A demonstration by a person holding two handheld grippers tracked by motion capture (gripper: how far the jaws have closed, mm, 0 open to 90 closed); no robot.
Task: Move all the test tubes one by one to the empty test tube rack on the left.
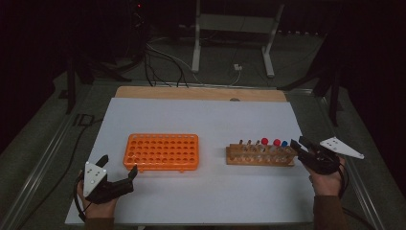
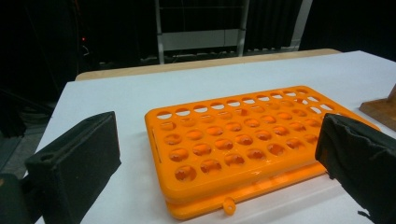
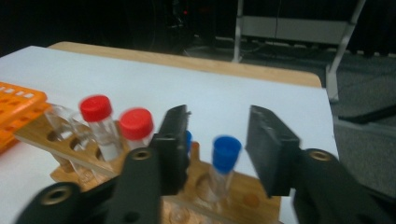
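An empty orange tube rack (image 1: 161, 152) (image 2: 238, 140) lies left of centre on the white sheet. To the right stands a wooden rack (image 1: 261, 154) (image 3: 243, 196) that holds two red-capped tubes (image 1: 265, 141) (image 3: 95, 108) and clear uncapped ones. A blue-capped tube (image 1: 284, 143) (image 3: 226, 151) stands at its right end. My left gripper (image 1: 119, 163) (image 2: 219, 140) is open, just short of the orange rack's near left corner. Open too, my right gripper (image 1: 297, 143) (image 3: 219, 140) has one jaw on each side of the blue-capped tube without touching it. A second blue cap (image 3: 187, 140) peeks from behind one jaw.
The white sheet (image 1: 201, 120) covers a wooden table whose far edge (image 1: 201, 92) shows at the back. Beyond it, on the dark floor, are a white metal stand (image 1: 232, 28) and cables (image 1: 163, 62).
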